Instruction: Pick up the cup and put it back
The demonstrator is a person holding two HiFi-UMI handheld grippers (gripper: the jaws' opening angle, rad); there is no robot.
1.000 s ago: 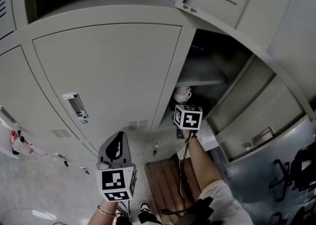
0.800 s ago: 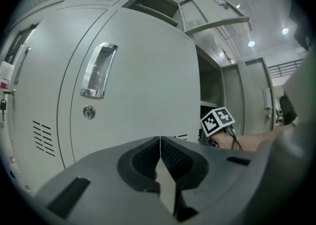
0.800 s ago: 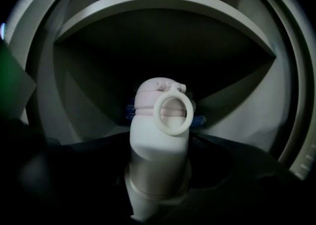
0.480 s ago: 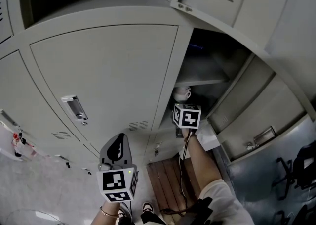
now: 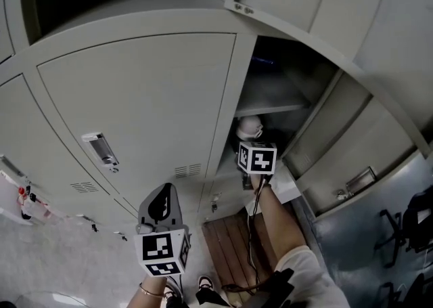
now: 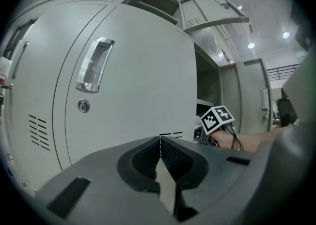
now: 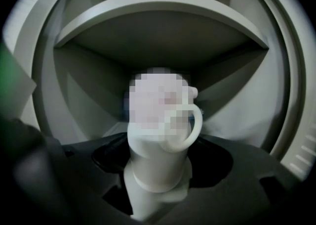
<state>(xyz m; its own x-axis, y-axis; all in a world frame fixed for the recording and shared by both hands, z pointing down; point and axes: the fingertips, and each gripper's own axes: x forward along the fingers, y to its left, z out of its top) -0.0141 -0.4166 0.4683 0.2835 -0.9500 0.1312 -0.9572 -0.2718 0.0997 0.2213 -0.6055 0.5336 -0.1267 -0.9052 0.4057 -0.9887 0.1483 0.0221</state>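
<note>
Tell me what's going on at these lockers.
A person holds tongs in each hand. The right tongs reach into the open locker compartment and appear closed around a white cup. The left tongs are shut and empty, held in front of a closed locker door.

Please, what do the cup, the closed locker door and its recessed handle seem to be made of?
The cup looks like glazed ceramic: it is white and smooth, with a thick loop handle and a foot ring, though plastic is not excluded. The locker door appears to be painted sheet metal, matt light grey, with punched vent slots. The handle is probably chromed or polished metal, since it shines and mirrors light.
</note>
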